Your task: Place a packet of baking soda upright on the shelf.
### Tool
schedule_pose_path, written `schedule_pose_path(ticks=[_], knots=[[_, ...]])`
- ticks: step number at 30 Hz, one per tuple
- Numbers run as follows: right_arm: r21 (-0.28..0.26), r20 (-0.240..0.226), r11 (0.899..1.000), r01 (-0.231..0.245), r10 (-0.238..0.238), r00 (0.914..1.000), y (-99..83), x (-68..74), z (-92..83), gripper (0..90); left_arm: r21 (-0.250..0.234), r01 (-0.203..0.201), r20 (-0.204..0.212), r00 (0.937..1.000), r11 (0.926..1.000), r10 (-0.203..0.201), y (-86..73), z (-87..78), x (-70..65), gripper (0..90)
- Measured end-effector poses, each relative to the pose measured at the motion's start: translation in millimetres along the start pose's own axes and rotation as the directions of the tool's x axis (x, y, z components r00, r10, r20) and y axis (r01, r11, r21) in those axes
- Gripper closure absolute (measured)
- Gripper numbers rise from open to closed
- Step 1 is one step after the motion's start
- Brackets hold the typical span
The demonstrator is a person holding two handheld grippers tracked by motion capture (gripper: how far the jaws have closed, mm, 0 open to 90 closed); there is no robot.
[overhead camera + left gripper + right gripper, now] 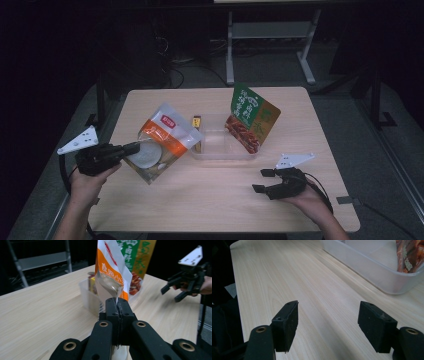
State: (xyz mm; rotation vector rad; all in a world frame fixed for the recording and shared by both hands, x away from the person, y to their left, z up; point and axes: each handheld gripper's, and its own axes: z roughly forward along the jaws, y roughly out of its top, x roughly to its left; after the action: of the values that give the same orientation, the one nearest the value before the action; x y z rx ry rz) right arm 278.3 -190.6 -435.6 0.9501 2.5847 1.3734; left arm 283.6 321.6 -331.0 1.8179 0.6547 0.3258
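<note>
Our left gripper (134,147) is clenching its jaws on the edge of the orange-and-white snack pouch (162,140), and in the left gripper view the pads are pinching only a thin strip of film at the pouch's (111,272) lower corner. We are holding the pouch tilted off the surface (210,200), just beside the left end of the clear plastic bin (220,150) and partly over its rim. Our right gripper (263,180) is resting near the front right of the surface with its jaws released and nothing between them; in its own view the jaws are standing apart over bare wood, with the bin's (372,270) wall ahead.

Inside the bin we are seeing a green-and-gold snack bag (252,120) leaning upright at the right end and a small yellow packet (197,122) at the back left corner.

The risks, as we judge them: that narrow pinch is letting the pouch swing, so slick film may be slipping free if we move sharply. The hanging bulk could also catch the bin's rim, nudging the light bin or tipping the green bag over.
</note>
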Motion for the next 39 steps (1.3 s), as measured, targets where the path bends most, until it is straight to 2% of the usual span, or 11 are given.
schedule_pose_path(ticks=[5,12,22,24,27,34,39], knots=[[-0.015,-0.019,1.000,0.006,-0.006,0.9998,3.5,0.8,3.5,32.6,-0.006,-0.020,0.056,0.9982,0.9998,0.021,5.7,14.4,-12.4,89.1],[-0.063,-0.068,0.998,0.016,-0.020,0.9975,14.4,4.7,10.8,32.7,-0.011,-0.043,0.125,0.9912,0.9990,0.044,14.6,38.8,-30.7,89.1],[-0.144,-0.125,0.989,0.044,-0.062,0.9902,32.3,11.6,16.4,32.7,-0.012,-0.057,0.188,0.9804,0.9983,0.058,27.5,74.9,-47.2,89.1],[-0.159,-0.138,0.987,0.031,-0.053,0.9890,34.4,11.5,17.6,32.9,-0.015,-0.059,0.202,0.9774,0.9981,0.061,29.9,81.2,-48.6,89.1],[-0.191,-0.149,0.981,0.030,-0.059,0.9871,39.0,10.0,17.8,34.3,-0.021,-0.062,0.220,0.9733,0.9978,0.066,33.3,88.7,-50.7,89.1],[-0.302,-0.186,0.953,0.013,-0.072,0.9799,53.5,8.4,15.2,41.2,-0.038,-0.056,0.250,0.9662,0.9977,0.063,32.9,97.3,-57.5,89.1],[-0.312,-0.213,0.950,0.010,-0.080,0.9738,59.8,9.9,19.4,46.7,-0.033,-0.051,0.260,0.9638,0.9982,0.057,29.4,100.6,-58.4,89.1]])
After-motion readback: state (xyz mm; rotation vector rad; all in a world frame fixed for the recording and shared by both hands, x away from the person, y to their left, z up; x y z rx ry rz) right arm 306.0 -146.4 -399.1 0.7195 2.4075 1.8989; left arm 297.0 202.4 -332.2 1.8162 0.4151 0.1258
